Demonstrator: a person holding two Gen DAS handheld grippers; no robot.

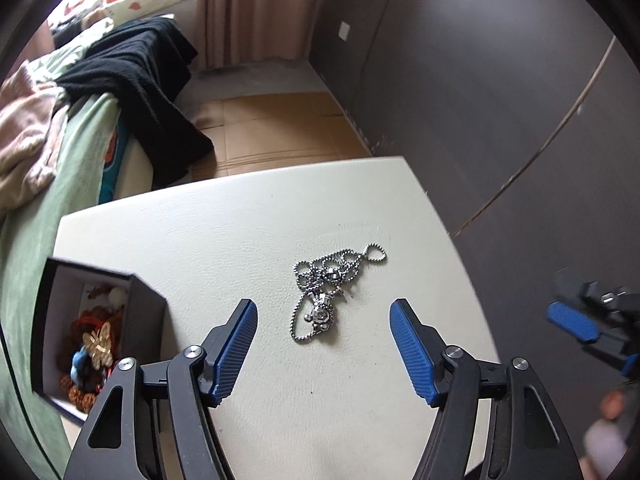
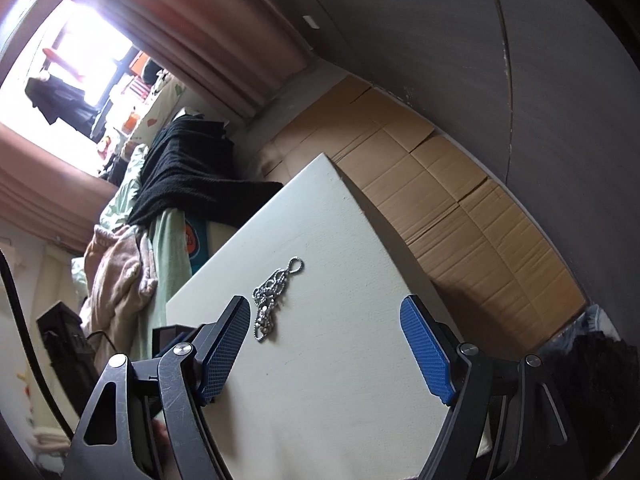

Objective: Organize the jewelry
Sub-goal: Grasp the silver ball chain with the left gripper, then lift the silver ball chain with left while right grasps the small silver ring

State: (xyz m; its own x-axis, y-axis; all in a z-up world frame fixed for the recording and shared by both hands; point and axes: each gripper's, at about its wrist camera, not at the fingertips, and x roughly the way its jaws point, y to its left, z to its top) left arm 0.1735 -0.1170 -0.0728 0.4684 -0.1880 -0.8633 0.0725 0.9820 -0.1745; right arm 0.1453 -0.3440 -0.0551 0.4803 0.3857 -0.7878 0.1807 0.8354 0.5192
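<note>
While a tangled silver chain [image 1: 329, 295] is left lying on the white desk [image 1: 240, 220] beside an open box [image 1: 96, 332], both the left tongs [image 1: 323, 314] and right tongs [image 2: 325, 317] are held wide apart, empty.

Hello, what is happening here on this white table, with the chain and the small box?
A person is tidying jewelry with a two-finger gripper in each hand. A tangled silver chain necklace lies loose on the white table, not yet picked up. The left gripper is open and pointed at it, its fingers on either side but not touching. The right gripper is also open and empty. An open dark box on the table's left edge already holds other pieces, including a gold butterfly.
</note>
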